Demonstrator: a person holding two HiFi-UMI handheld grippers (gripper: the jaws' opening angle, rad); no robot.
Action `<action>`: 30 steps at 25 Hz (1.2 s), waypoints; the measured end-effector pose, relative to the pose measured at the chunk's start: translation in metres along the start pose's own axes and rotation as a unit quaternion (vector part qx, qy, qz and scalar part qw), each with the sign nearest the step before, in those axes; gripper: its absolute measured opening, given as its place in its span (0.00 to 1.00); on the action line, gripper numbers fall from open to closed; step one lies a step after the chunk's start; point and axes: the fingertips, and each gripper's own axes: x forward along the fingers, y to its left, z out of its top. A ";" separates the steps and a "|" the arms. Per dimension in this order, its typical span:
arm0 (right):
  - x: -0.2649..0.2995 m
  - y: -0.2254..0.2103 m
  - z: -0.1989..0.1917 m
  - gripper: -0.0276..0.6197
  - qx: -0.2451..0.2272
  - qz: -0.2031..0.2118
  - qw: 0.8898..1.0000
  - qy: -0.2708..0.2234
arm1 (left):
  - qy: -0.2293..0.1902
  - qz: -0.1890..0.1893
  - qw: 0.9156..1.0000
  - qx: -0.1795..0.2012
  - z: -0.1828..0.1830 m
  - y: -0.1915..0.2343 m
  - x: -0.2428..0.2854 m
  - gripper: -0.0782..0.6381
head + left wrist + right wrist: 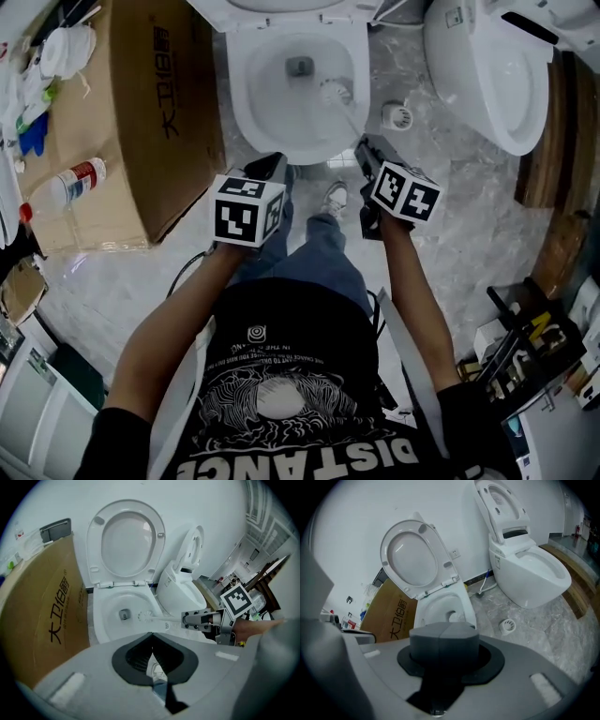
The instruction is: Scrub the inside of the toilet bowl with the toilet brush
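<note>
The white toilet bowl [281, 141] stands open at the top middle of the head view, its seat and lid [125, 541] raised against the wall. The white toilet brush [336, 92] has its bristle head inside the bowl, to the right of the drain hole. Its thin handle [166, 617] runs back into my right gripper [364, 152], which is shut on it at the bowl's front right rim. My left gripper [272, 165] hovers in front of the rim's left side, jaws shut and holding nothing. In the right gripper view the closed jaws hide the handle.
A large cardboard box [131, 112] stands hard against the toilet's left side, with a spray bottle [66, 186] beyond it. A second toilet [487, 66] is on the right, and a round floor drain [397, 116] lies between the two. Wooden boards [553, 131] lie far right. My shoe [335, 199] is on the marble floor.
</note>
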 end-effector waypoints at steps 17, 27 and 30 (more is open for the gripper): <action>0.013 0.052 -0.067 0.28 -0.014 0.064 0.995 0.077 | -0.016 0.018 0.999 -0.046 -0.019 0.004 -0.010 0.11; 0.036 0.073 -0.055 0.28 -0.026 0.081 0.993 0.077 | -0.014 0.023 0.998 -0.054 -0.018 0.017 -0.010 0.11; 0.044 0.064 -0.054 0.28 -0.028 0.067 0.993 0.089 | -0.010 0.021 0.998 -0.052 -0.016 0.019 -0.007 0.11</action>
